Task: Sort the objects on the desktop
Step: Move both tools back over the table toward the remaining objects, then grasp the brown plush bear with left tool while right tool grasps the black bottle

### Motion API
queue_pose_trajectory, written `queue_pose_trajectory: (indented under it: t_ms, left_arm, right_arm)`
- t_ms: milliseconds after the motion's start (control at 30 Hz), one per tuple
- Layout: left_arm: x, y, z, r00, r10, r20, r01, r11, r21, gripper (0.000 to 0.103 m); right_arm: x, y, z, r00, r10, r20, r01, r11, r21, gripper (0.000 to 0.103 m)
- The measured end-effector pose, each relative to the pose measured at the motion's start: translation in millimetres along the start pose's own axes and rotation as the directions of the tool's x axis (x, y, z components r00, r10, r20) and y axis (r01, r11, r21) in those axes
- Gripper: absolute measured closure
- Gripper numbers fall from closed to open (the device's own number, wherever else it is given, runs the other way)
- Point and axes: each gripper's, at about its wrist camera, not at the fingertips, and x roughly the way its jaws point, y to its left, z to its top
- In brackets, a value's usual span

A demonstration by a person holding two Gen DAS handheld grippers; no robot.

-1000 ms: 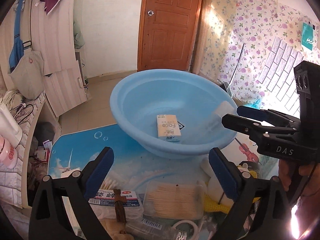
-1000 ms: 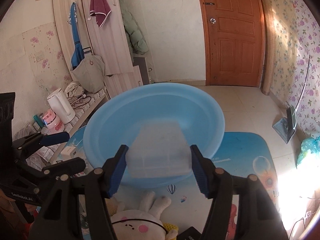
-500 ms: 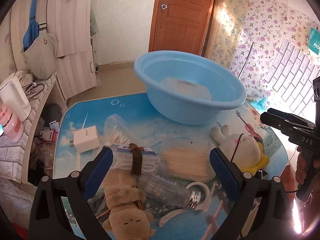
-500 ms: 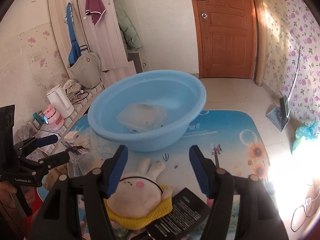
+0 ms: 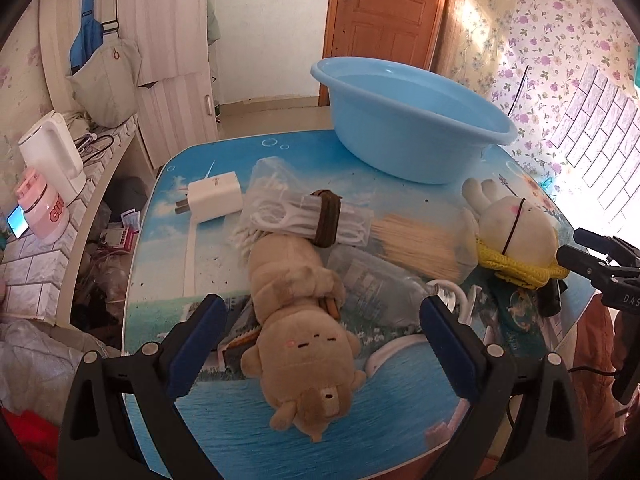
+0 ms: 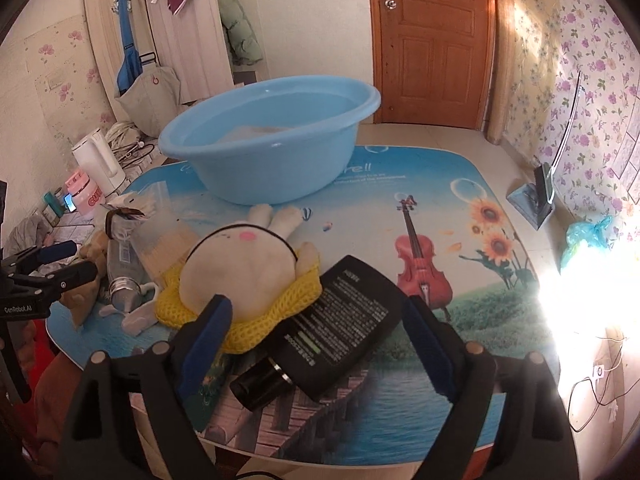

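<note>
My left gripper (image 5: 322, 340) is open above a brown plush bear (image 5: 304, 344) that lies on the table between its fingers, untouched. My right gripper (image 6: 316, 344) is open and its jaws are still opening. A black flat bottle (image 6: 336, 328) lies below and between them, clear of the pads. A white plush rabbit (image 6: 244, 264) in yellow knit lies just left of that bottle. The blue basin (image 6: 272, 140) stands at the table's far side with a clear plastic box (image 6: 248, 134) inside it. The right gripper (image 5: 600, 264) shows at the right edge of the left wrist view.
A white charger (image 5: 214, 200), a banded bundle of floss picks (image 5: 304, 220), a toothpick box (image 5: 416, 240) and a clear bottle (image 5: 372, 288) crowd the table's middle. A white kettle (image 5: 52, 152) and a pink cup (image 5: 40, 208) stand on the side counter.
Both grippers pulled back from the basin and sank toward the near table. The right gripper let go of the clear box, which now lies in the basin, and its jaws spread wider.
</note>
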Motion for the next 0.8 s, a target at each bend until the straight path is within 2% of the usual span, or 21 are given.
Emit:
queue_pose_trajectory:
  t_ms: [333, 467, 633, 700, 800]
  left_arm:
    - [8.7, 15.7, -3.8, 1.000, 0.010, -0.025, -0.011, 0.999, -0.031, 0.005]
    - [11.4, 11.9, -4.8, 1.000, 0.020, -0.024, -0.020, 1.000, -0.018, 0.005]
    - [15.8, 15.7, -6.5, 0.999, -0.021, -0.033, 0.019, 0.999, -0.047, 0.006]
    - [17.4, 13.0, -7.1, 0.999, -0.009, -0.036, 0.008, 0.999, -0.038, 0.006]
    - [18.6, 9.8, -7.0, 0.999, 0.008, -0.036, -0.009, 1.000, -0.027, 0.008]
  right_arm:
    - [4.5, 8.6, -11.0, 0.999, -0.030, -0.039, 0.028, 0.998, -0.057, 0.013]
    - [1.8, 6.4, -13.0, 0.999, -0.022, -0.046, 0.020, 0.998, -0.055, 0.013]
    - [-4.4, 1.6, -19.4, 0.998, 0.021, -0.059, -0.024, 0.999, -0.039, 0.013]
    - [-1.0, 1.3, -23.7, 0.997, -0.005, -0.077, 0.002, 0.999, -0.041, 0.013]
    - [2.9, 0.5, -24.9, 0.996, 0.010, -0.085, -0.011, 1.000, -0.010, 0.008]
